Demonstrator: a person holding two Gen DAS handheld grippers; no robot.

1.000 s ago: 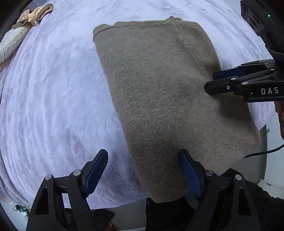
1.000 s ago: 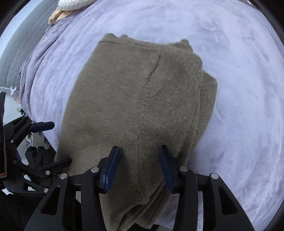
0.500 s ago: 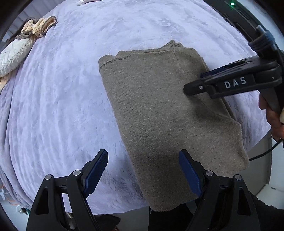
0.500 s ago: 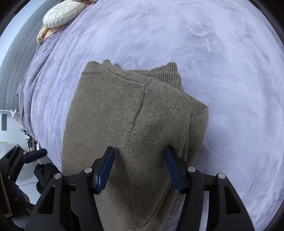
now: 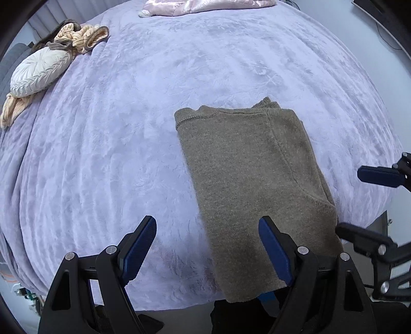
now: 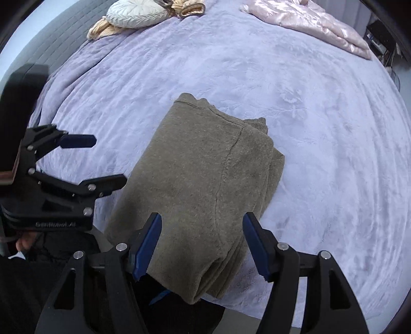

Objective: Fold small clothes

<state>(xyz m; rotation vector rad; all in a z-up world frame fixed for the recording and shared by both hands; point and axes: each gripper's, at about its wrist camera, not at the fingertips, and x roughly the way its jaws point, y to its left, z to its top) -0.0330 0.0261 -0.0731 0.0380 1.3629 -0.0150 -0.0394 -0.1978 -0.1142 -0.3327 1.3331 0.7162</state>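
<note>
An olive-brown knit sweater (image 5: 244, 179) (image 6: 200, 167) lies folded into a thick rectangle near the front edge of the lavender bed cover (image 5: 102, 154) (image 6: 334, 154). My left gripper (image 5: 207, 226) hovers open above its left edge and holds nothing. From the right wrist it shows at the left (image 6: 110, 159), beside the sweater. My right gripper (image 6: 202, 221) hangs above the near end of the fold. Its jaws are opening, and the cloth lies below them, not pinched. In the left wrist view the right gripper (image 5: 349, 203) sits at the far right, off the sweater.
A white round cushion (image 5: 38, 74) (image 6: 136, 15) and a beige garment (image 5: 82, 38) lie at the far left corner. A pink satin cloth (image 5: 205, 5) (image 6: 308, 23) lies at the far side. The bed's front edge runs just under both grippers.
Both grippers have risen away from the sweater, which looks smaller now. The right jaws have spread wider. The right gripper has drawn off the sweater toward its right side.
</note>
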